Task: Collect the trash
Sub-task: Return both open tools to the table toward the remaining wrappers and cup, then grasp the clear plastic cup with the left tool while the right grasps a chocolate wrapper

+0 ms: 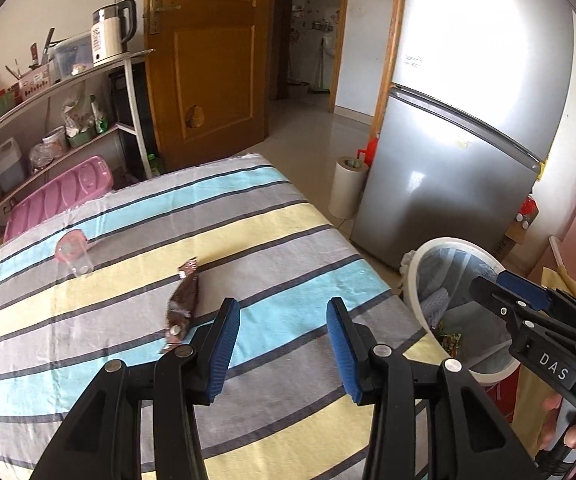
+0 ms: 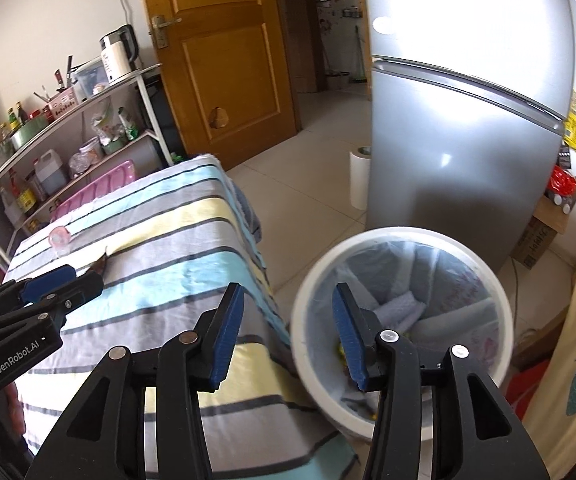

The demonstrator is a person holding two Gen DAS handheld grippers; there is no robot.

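— So where's the trash?
— A brown wrapper (image 1: 183,304) lies on the striped surface (image 1: 288,216), just left of the left gripper (image 1: 283,344). A clear cup with a pink lid (image 1: 72,254) lies on its side farther left.
— And the fingers?
— Both pairs are spread wide, holding nothing. The right gripper (image 2: 288,336) hangs at the near rim of the white bin (image 2: 368,236), beside the surface's right edge, with scraps inside.

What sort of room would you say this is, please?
Most likely a home kitchen or dining area: a silver fridge, a shelf rack with an electric kettle and sauce bottles, and a cloth-covered table.
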